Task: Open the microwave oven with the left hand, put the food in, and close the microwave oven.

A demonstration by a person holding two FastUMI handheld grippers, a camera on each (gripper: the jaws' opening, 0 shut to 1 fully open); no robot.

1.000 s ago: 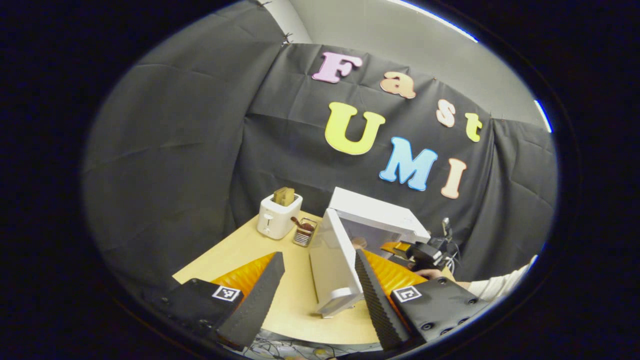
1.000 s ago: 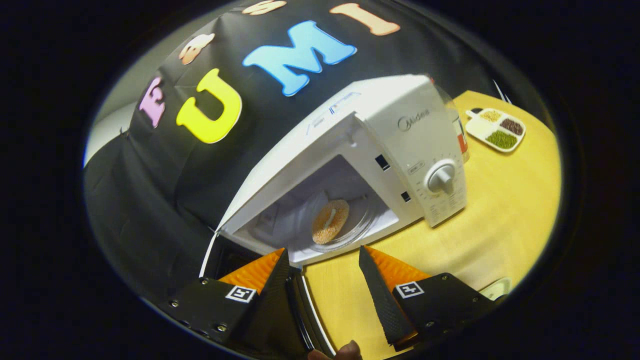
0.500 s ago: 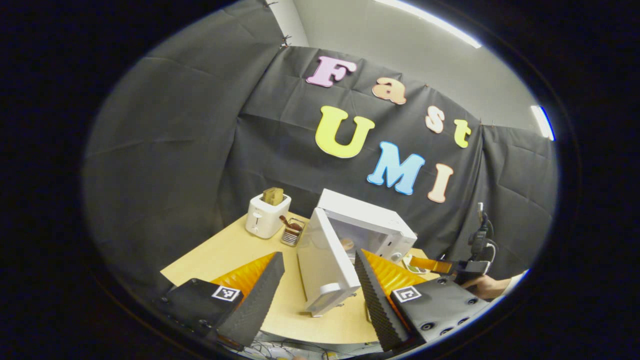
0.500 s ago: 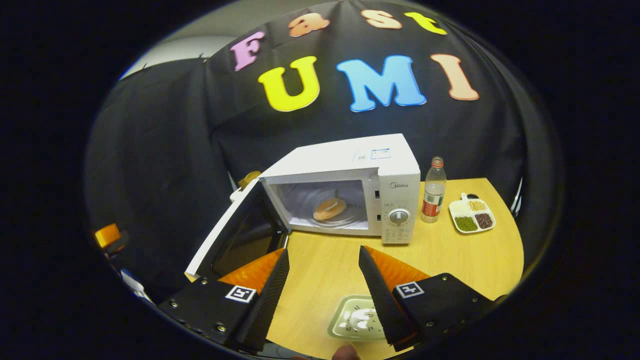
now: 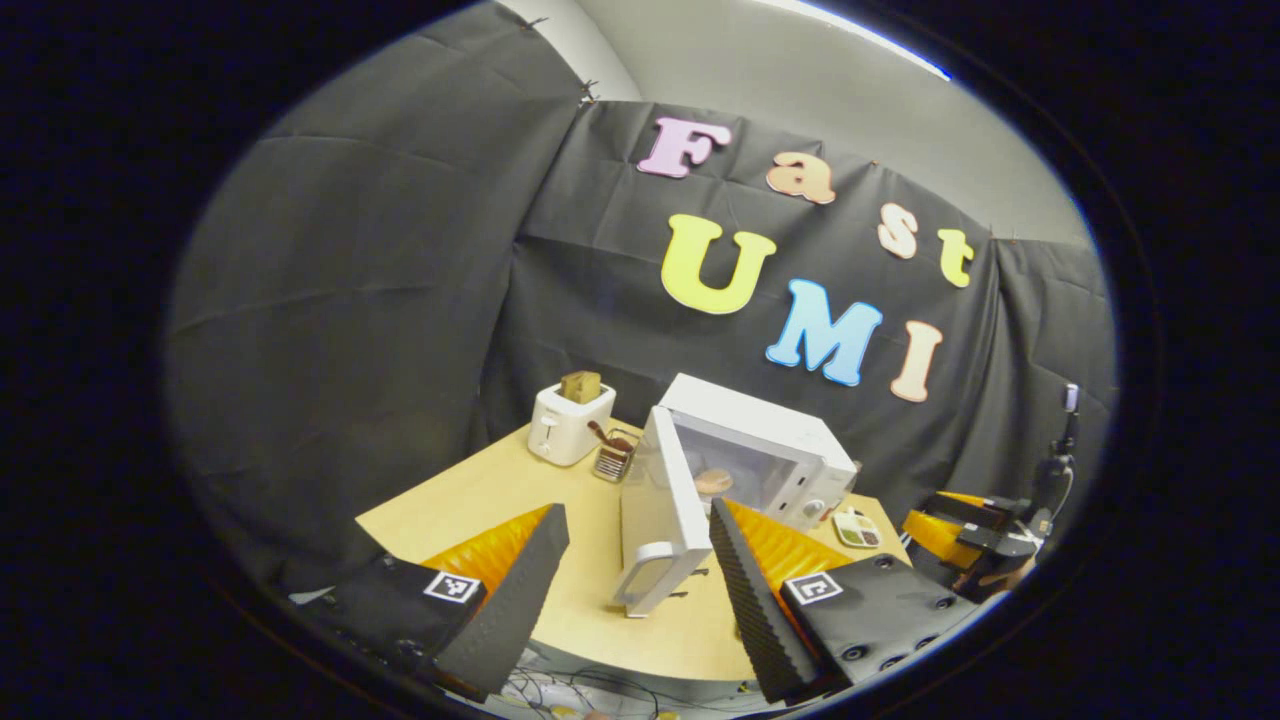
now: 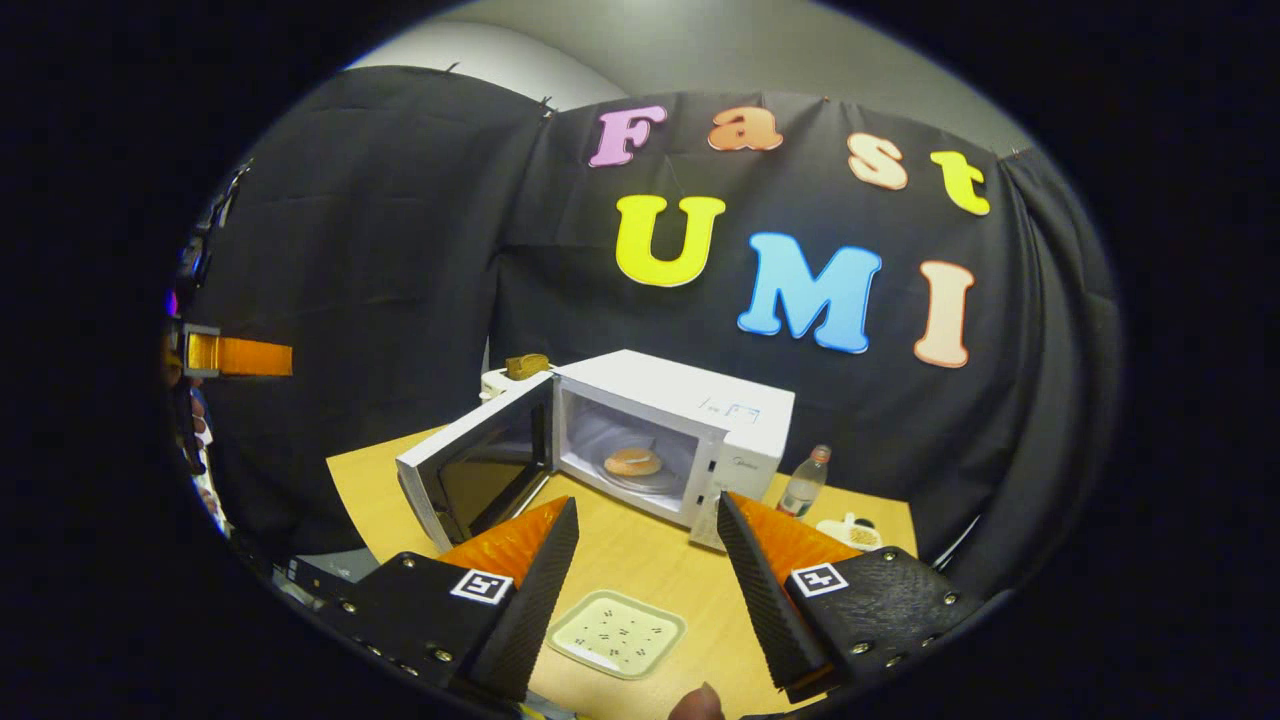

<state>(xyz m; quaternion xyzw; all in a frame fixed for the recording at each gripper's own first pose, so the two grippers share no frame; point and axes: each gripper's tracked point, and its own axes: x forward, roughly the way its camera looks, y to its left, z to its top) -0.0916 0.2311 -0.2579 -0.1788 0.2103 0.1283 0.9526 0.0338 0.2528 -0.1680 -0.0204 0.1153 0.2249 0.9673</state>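
Standing on the desk (image 6: pixel 640 550), the microwave oven (image 6: pixel 690 425) has its door (image 6: pixel 475 475) swung open and a bun (image 6: pixel 633 461) inside; both left gripper (image 5: pixel 640 585) and right gripper (image 6: pixel 648 590) are spread, holding nothing.

Left claw (image 5: pixel 640 590) and right claw (image 6: pixel 648 575): each carries two tapered, wedge-shaped fingers with finely ribbed inner faces, mounted on black blocks. Each block bears a square black-and-white marker tag and round screw heads along its edges. A fingertip (image 6: pixel 697 703) of the person shows at the bottom edge of the right gripper view.
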